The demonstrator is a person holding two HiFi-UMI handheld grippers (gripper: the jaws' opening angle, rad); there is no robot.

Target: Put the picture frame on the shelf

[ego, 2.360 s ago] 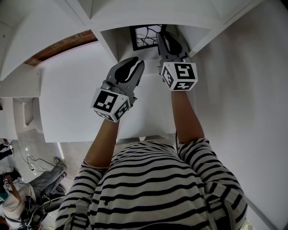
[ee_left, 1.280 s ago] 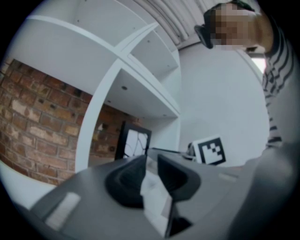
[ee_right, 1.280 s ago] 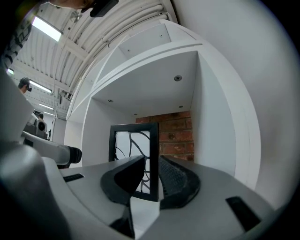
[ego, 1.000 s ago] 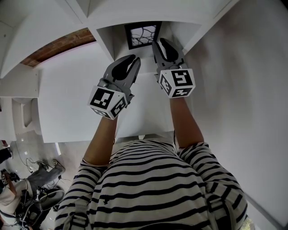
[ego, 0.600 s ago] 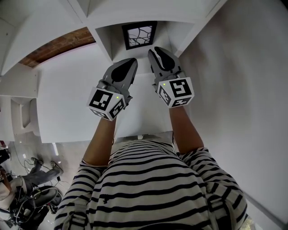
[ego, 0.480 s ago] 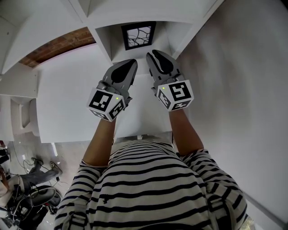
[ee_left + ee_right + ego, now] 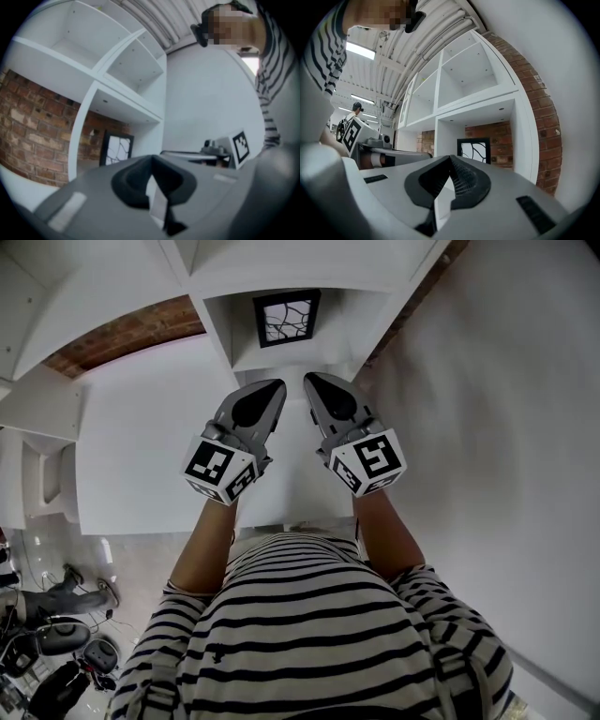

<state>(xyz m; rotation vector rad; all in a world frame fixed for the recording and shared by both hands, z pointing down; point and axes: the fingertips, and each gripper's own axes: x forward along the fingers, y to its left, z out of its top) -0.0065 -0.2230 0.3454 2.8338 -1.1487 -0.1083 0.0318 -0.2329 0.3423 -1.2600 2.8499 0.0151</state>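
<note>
The black picture frame [image 7: 286, 318] with a white branch pattern stands upright at the back of a white shelf compartment [image 7: 246, 354]. It also shows in the left gripper view [image 7: 116, 148] and the right gripper view [image 7: 474, 149]. Both grippers hang in front of the shelf, apart from the picture frame. My left gripper [image 7: 272, 388] is shut with nothing in it, its jaws meeting at the tip [image 7: 152, 161]. My right gripper [image 7: 314, 381] is beside it, also shut and empty [image 7: 450, 161].
The white shelf unit [image 7: 440, 101] has several open compartments against a brick wall [image 7: 28, 136]. A white panel [image 7: 141, 437] lies to the left below the grippers, a white wall [image 7: 506, 427] to the right. Cables and gear [image 7: 47, 643] lie on the floor at lower left.
Both grippers have drawn back out of the compartment toward the person. The picture frame stays standing in the shelf. The left jaws have closed.
</note>
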